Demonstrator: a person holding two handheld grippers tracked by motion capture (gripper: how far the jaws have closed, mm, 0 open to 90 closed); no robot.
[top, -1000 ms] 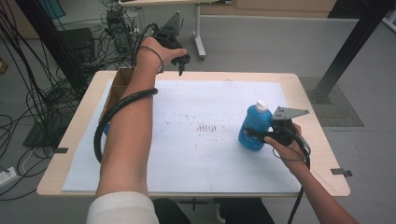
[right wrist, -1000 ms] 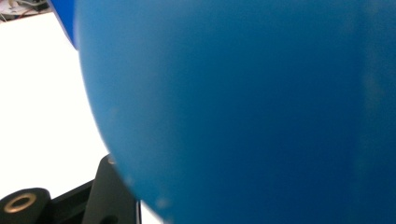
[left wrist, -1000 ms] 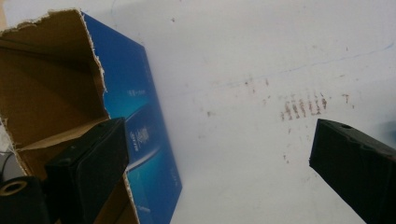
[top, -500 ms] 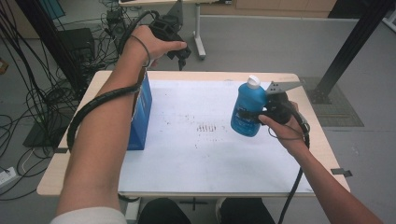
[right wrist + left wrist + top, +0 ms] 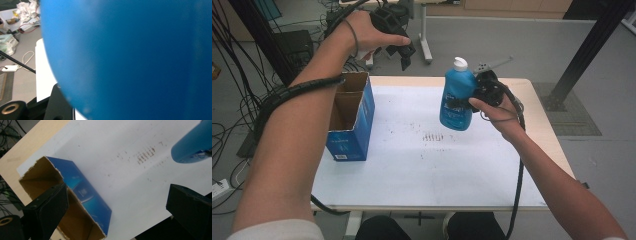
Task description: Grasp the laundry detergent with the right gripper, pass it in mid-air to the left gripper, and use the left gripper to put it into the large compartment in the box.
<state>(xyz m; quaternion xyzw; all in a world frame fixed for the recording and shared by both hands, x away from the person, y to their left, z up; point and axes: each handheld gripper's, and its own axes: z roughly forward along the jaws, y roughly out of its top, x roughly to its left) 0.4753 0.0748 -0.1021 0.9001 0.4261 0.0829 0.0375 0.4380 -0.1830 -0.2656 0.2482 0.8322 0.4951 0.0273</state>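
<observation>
The right tool (image 5: 473, 97) is clamped on a blue bottle with a white cap (image 5: 457, 97), held upright in the air above the white-covered tabletop (image 5: 452, 165). The left tool (image 5: 398, 47) hangs with its jaws wide and empty beyond the open blue carton (image 5: 349, 117). The bottle looks smooth and heavy; gripped from one side, it might slip or swing, and it could clip the carton's rim going in.

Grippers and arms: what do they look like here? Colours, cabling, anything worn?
Both are black, blocky handheld units. The left claw has broad, flat-faced black jaws; a black spiral-wrapped cable trails along the forearm, and a thin dark band circles that wrist. The right claw carries a grey three-cornered plate and a black cable. Short white sleeves.
</observation>
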